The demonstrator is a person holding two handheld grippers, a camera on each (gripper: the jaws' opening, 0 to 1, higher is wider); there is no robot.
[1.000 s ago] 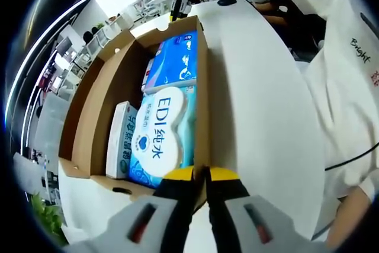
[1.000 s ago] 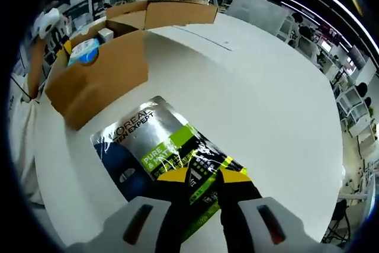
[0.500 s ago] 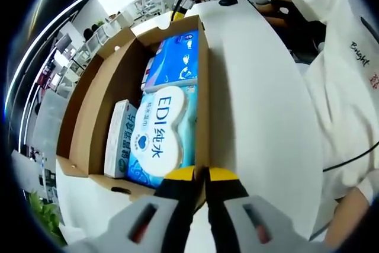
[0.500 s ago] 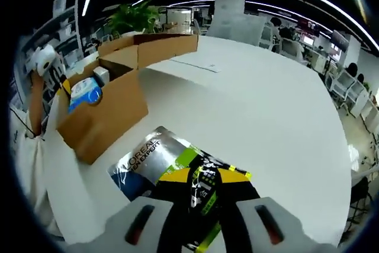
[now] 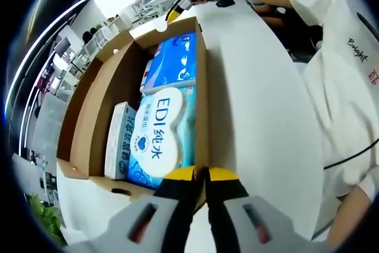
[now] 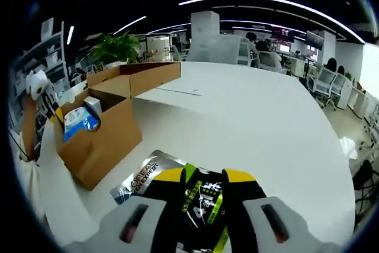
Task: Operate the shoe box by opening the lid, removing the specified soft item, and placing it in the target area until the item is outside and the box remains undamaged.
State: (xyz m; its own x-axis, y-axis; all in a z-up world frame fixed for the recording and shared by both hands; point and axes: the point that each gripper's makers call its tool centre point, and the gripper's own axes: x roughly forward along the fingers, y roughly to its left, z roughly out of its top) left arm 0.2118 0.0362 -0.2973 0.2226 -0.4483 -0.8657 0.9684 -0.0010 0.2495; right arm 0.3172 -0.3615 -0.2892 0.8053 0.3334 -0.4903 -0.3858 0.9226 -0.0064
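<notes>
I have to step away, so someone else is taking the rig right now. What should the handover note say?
Left gripper: shut on the near wall of the shoe box, steadying it.
Right gripper: open, fingers either side of the silver L'Oreal pouch.
Box: lid open, looks undamaged; EDI tissue pack and blue pack inside.
Done: pouch out, lying on the white table beside the box.
Left: withdraw the right gripper, release the box.

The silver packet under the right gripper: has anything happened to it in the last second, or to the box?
The right gripper has opened and let go of the silver packet, which now lies flat on the white table. The left gripper stays shut on the cardboard box wall; the tissue packs inside have not moved.
</notes>
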